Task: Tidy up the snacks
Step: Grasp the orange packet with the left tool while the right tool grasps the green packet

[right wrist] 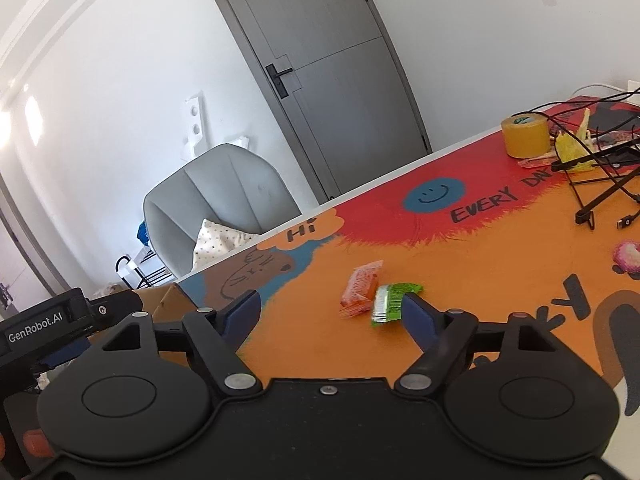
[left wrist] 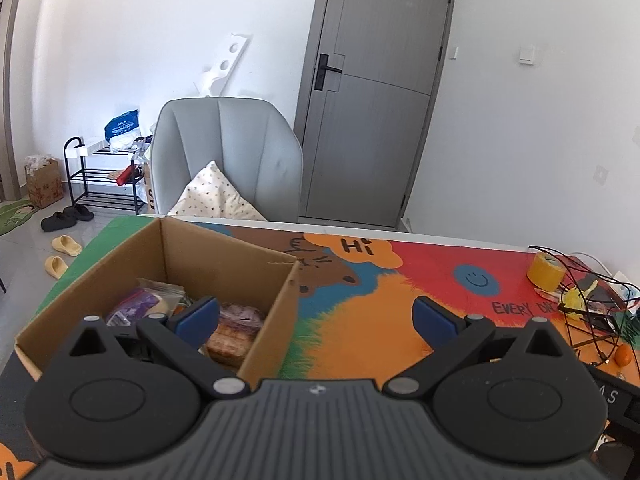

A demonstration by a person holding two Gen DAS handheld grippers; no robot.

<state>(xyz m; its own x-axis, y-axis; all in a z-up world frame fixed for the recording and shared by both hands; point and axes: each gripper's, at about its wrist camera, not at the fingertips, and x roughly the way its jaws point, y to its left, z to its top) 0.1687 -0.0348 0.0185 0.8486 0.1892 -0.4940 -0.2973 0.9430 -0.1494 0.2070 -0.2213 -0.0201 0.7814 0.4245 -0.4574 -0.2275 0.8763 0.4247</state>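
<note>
An open cardboard box [left wrist: 276,308] stands on the colourful table mat at the left and holds several wrapped snacks [left wrist: 236,330]. My left gripper [left wrist: 316,316] is open and empty, its left finger above the box's right edge. My right gripper [right wrist: 332,312] is open and empty above the mat. An orange snack packet [right wrist: 360,288] and a green snack packet [right wrist: 390,302] lie on the mat just ahead of it, the green one next to the right fingertip [right wrist: 418,314]. A corner of the box [right wrist: 168,300] and the left gripper's body [right wrist: 60,320] show at the left of the right wrist view.
A roll of yellow tape [left wrist: 546,272] [right wrist: 526,136], black cables [right wrist: 600,184], a yellow wrapper [right wrist: 572,148] and a small pink item [right wrist: 628,256] lie at the table's right. A grey chair [left wrist: 232,160] with a pillow stands behind the table, before a grey door [left wrist: 376,92].
</note>
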